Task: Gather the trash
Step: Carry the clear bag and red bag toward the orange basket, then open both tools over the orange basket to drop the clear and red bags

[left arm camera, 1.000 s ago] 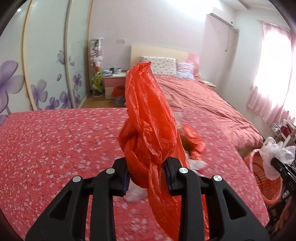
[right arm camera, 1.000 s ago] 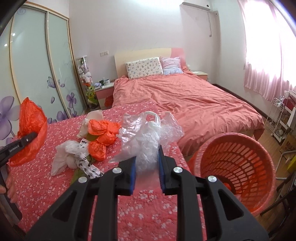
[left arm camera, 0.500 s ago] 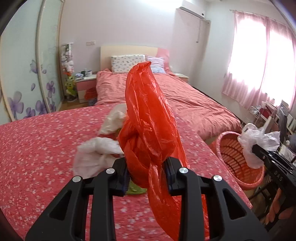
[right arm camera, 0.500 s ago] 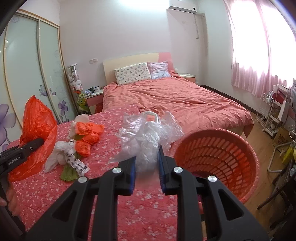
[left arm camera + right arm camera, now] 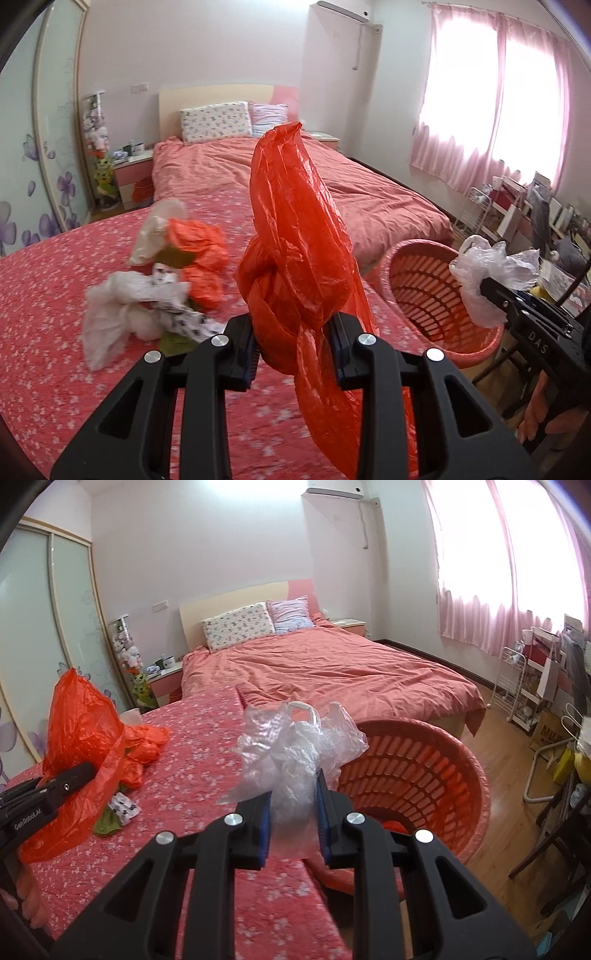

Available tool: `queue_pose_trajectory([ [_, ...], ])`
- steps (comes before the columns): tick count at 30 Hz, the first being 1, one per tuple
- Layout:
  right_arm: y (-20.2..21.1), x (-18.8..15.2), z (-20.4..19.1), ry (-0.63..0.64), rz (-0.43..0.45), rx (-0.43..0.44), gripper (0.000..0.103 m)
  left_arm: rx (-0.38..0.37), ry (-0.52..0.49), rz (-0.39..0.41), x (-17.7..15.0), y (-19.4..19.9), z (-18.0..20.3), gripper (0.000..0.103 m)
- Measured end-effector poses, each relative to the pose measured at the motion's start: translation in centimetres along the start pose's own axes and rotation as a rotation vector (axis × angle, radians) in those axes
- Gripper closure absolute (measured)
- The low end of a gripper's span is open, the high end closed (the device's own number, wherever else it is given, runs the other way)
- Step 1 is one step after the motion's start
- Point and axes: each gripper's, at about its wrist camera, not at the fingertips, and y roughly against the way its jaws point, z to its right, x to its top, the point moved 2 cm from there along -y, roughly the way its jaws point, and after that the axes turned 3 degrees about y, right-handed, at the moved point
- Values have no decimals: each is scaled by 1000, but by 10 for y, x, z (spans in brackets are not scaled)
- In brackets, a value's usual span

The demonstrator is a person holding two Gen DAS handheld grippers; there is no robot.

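My left gripper (image 5: 293,341) is shut on a knotted red plastic bag (image 5: 295,236) and holds it above the flowered bedspread (image 5: 55,295). My right gripper (image 5: 293,812) is shut on a crumpled clear plastic bag (image 5: 295,746), held by the near rim of a red plastic basket (image 5: 424,771). The basket (image 5: 413,280) stands past the bed's right edge. In the left wrist view the right gripper holds the clear bag (image 5: 491,273) over the basket's rim. A heap of white, red and patterned bags (image 5: 159,280) lies on the bedspread to the left.
A second bed (image 5: 332,672) with pillows stands behind. A wardrobe (image 5: 44,635) with flowered doors is at the left. A white wire rack (image 5: 517,686) and clutter stand by the pink curtains at the right. Wooden floor (image 5: 506,746) shows beside the basket.
Both grippers have swung to the right with their bags. The basket has come closer in both views and the heap of bags has shifted to the left.
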Motion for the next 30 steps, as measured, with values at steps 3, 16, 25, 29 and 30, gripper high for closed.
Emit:
queue_pose_trajectory([
  [3,2,-1,11,-16,5,-19,82,-29,-6,-7,-1,-7,14,72],
  [16,3,0,59,-76,42,-91,82,-138,-17,-35,-1,-37,67,72],
  [25,-11,2,89,-121,49,-116,82,-210,-21,-61,3,-61,102,72],
  [29,-18,2,99,-135,47,-121,82,-233,-27,-78,3,-72,114,72],
  [30,-21,2,103,-138,47,-122,82,-236,-29,-81,3,-74,116,72],
])
